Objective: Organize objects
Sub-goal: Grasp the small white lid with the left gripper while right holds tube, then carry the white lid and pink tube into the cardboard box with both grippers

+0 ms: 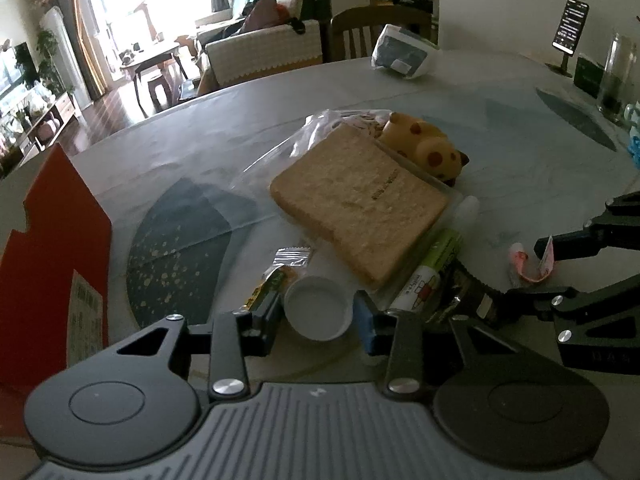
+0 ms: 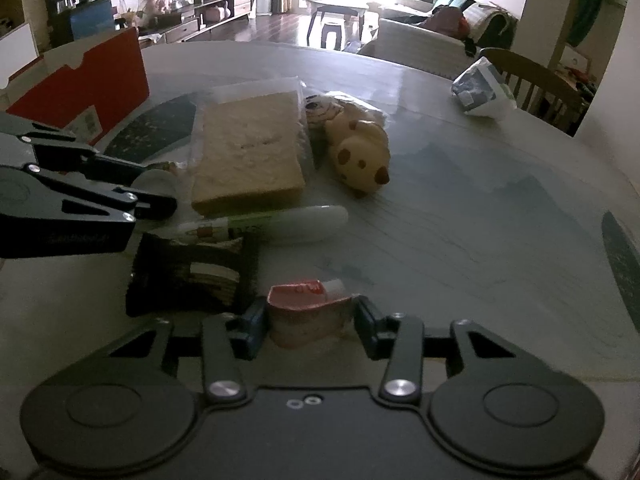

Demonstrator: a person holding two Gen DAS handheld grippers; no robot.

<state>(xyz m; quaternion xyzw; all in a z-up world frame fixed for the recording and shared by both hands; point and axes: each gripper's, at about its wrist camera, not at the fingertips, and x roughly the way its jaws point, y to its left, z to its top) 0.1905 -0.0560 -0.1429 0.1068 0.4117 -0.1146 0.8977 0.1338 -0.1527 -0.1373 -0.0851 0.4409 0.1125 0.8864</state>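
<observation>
**Two grippers at a cluttered round table**

The left gripper (image 1: 318,314) stands with its fingers apart around a white round plastic cap (image 1: 318,309), one on each side; whether they touch it I cannot tell. The right gripper (image 2: 310,320) has its fingers at both ends of a crumpled pink-and-red tube (image 2: 306,310), seemingly pinching it. At twelve o'clock from the cap lies a bagged slice of pale toast (image 1: 356,200), and at one o'clock a yellow spotted toy animal (image 1: 424,146). A green-and-white marker (image 2: 272,222) lies just beside the toast, near a black snack packet (image 2: 192,274). A red cardboard box (image 1: 52,264) stands at nine o'clock on the grey patterned table (image 1: 520,152).
</observation>
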